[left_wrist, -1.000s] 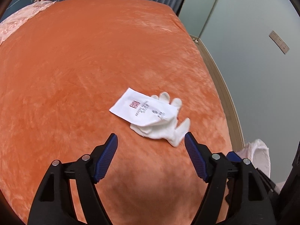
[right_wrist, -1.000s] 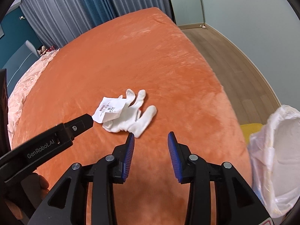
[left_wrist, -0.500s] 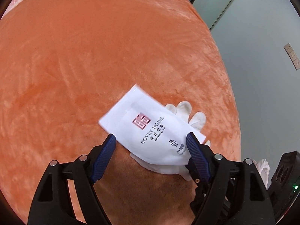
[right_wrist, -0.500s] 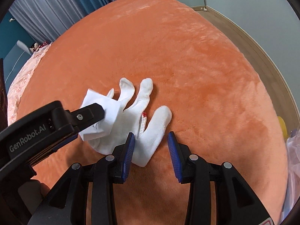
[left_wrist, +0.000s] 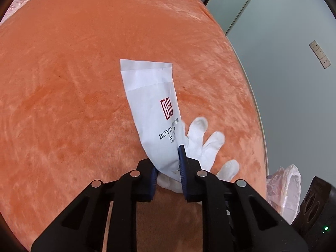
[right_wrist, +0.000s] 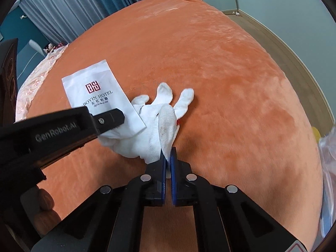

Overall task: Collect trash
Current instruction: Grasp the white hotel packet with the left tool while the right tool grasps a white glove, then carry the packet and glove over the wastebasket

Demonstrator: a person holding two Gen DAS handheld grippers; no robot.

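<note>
Both my grippers closed on trash lying on the orange bedspread (left_wrist: 84, 84).

My left gripper (left_wrist: 168, 166) has just clamped the white hotel packet (left_wrist: 153, 105) (its printed end lifted), while my right gripper (right_wrist: 167, 157) has just pinched 1 edge of the white glove (right_wrist: 151, 130), beside the 2nd item.

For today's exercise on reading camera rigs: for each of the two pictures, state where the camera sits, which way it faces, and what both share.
Left wrist: on the left gripper, looking down along its fingers at the white packet it pinches.
Right wrist: on the right gripper, angled down at the white glove it pinches; a hand shows lower left.
Shared: packet, glove, orange blanket, plastic bag.
</note>
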